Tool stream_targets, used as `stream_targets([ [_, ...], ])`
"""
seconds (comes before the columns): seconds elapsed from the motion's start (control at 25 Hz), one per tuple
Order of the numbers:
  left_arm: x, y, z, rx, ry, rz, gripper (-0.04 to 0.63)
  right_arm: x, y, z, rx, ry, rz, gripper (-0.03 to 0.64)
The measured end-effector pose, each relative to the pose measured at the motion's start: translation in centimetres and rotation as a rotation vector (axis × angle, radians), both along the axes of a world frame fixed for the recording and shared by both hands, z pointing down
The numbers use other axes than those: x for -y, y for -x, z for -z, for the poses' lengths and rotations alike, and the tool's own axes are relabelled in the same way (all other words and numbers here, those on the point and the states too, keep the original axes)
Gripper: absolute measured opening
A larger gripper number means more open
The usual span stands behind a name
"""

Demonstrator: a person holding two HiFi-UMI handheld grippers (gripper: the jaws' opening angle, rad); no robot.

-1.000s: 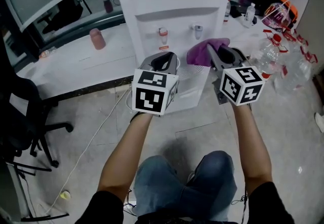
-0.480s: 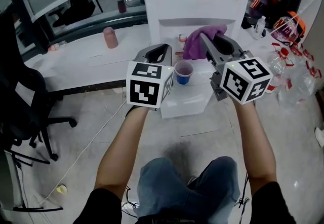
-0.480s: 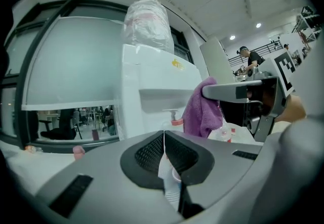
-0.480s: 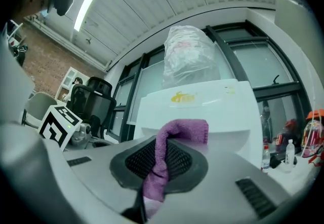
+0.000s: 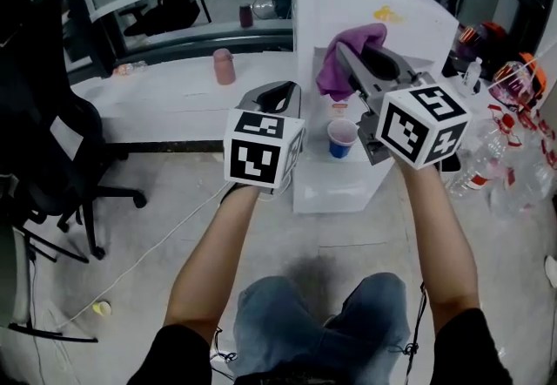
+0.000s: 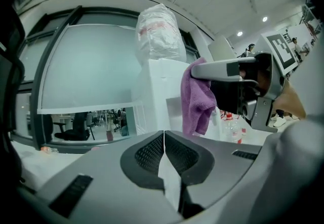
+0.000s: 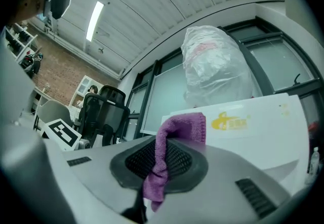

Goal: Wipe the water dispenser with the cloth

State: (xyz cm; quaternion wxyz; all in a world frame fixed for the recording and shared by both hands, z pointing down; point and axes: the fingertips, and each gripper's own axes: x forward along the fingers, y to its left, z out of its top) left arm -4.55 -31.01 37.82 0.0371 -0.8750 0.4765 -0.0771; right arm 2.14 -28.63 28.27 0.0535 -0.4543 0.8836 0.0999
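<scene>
The right gripper [image 5: 344,52] has gone up the front of the tall white box-shaped water dispenser [image 5: 409,35]. A second ago it was down by the taps. Now it is higher, just under the yellow mark on the front. A small blue paper cup [image 5: 341,138] that was hidden before now shows.

The water dispenser is the biggest thing here. It stands on the floor next to a long white tabletop [image 5: 165,104]. A big thing wrapped in clear plastic [image 7: 217,66] sits on top of the dispenser. A black office chair [image 5: 35,148] stands on the left, well apart from the dispenser. Some clear plastic bottles with red caps [image 5: 487,167] lie on the floor to the right.

The right gripper is closed tight on a soft purple cloth [image 7: 177,126]. The cloth sticks up past the gripper's tips and hangs down one side. It is right in front of the dispenser's front, but I cannot tell if it touches.

The left gripper [image 6: 164,134] is lower and to the left of the dispenser. Its two sides are pressed together and it holds nothing.

A pink cup [image 5: 224,66] stands on the tabletop. The blue cup sits in the dispenser's front hollow, below the cloth.
</scene>
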Motion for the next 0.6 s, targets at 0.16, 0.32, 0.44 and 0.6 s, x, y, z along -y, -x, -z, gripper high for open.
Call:
stream_targets([
  [0.16, 0.0, 1.6, 0.2, -0.011, 0.0, 0.033, 0.028, 0.9, 2.5, 1.1, 0.002, -0.004, 0.044, 0.032],
  [0.32, -0.3, 2.8, 0.1, -0.015, 0.001, 0.054, 0.028, 2.1, 4.1, 1.7, 0.023, 0.005, 0.054, 0.032],
  [0.44, -0.4, 3.6, 0.0, -0.016, 0.003, 0.069, 0.028, 2.7, 4.7, 1.3, 0.028, 0.006, 0.046, 0.032],
  [0.6, -0.6, 4.3, -0.9, -0.016, 0.016, 0.081, 0.028, 2.8, 5.2, 0.0, 0.022, 0.013, 0.044, 0.032],
])
